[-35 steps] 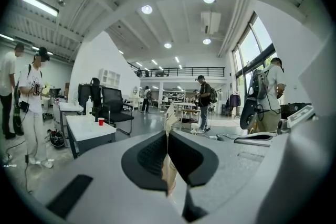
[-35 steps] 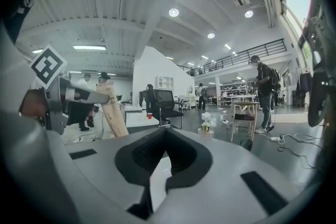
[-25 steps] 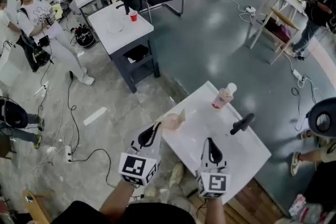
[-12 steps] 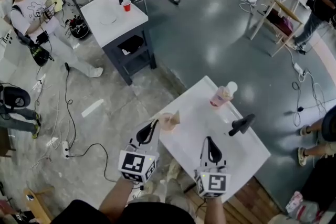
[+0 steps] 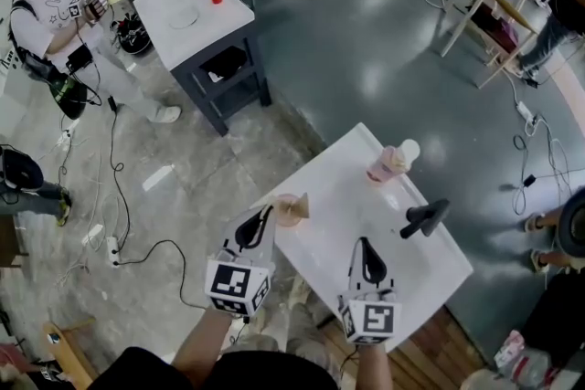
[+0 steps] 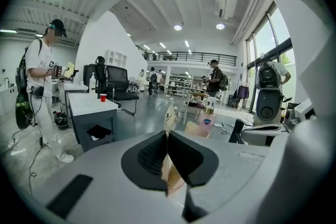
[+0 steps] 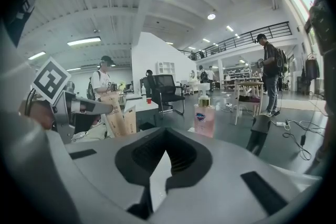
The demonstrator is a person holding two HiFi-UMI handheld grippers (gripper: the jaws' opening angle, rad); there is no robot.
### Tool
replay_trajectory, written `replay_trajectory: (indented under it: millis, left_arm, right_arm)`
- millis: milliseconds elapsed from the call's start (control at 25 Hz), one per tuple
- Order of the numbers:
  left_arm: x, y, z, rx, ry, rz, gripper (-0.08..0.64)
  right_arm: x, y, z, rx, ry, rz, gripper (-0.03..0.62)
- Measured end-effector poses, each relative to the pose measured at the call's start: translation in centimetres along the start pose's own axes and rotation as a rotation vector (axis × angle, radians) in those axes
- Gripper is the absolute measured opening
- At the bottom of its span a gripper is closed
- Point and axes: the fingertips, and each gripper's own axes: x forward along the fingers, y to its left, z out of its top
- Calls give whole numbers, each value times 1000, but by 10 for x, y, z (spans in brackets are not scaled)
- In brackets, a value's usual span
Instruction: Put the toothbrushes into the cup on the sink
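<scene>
A tan cup (image 5: 289, 211) stands at the near left corner of the white sink top (image 5: 366, 196), with a tan flat packet (image 5: 304, 202) upright at it. Whether the packet is inside the cup I cannot tell. My left gripper (image 5: 267, 214) is shut and empty, its tips just short of the cup. In the left gripper view the cup (image 6: 173, 176) shows right behind the closed left gripper (image 6: 167, 135). My right gripper (image 5: 364, 244) is shut and empty over the sink's near edge. The right gripper view shows the right gripper (image 7: 166, 151) closed, with the cup and packet (image 7: 119, 117) to the left.
A pink soap bottle (image 5: 388, 163) stands at the sink's far edge and a black faucet (image 5: 425, 217) at its right. A grey-legged white table (image 5: 196, 18) with a red cup and a black chair lie beyond. Cables cross the floor at left. People stand around the room.
The head view has tilted, sliding the room upward in the picture. Both grippers have sunk a little toward the sink top. Their jaws stayed shut.
</scene>
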Motion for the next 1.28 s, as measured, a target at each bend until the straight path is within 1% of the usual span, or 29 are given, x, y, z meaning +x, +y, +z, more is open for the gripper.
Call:
replay_trajectory:
  millis: [680,1000,1160,1200,1280]
  left_arm:
    - [15,6,-30,-15,51,29,6]
    - [15,10,-32,-8,46,48,6]
    - [15,8,-31,-25,41,31,8]
    - [15,7,-31,-32,38,24,19]
    - [15,5,-32,-38,37,18,108]
  right_arm:
    - [9,-6,-21,12,36,14,-2]
    - [9,-4,-25,16,47,19,-2]
    - [10,-4,-25,15,46,24,-2]
    - [10,-4,-25,16,47,25,-2]
    - [9,-5,-26,17,48,26,-2]
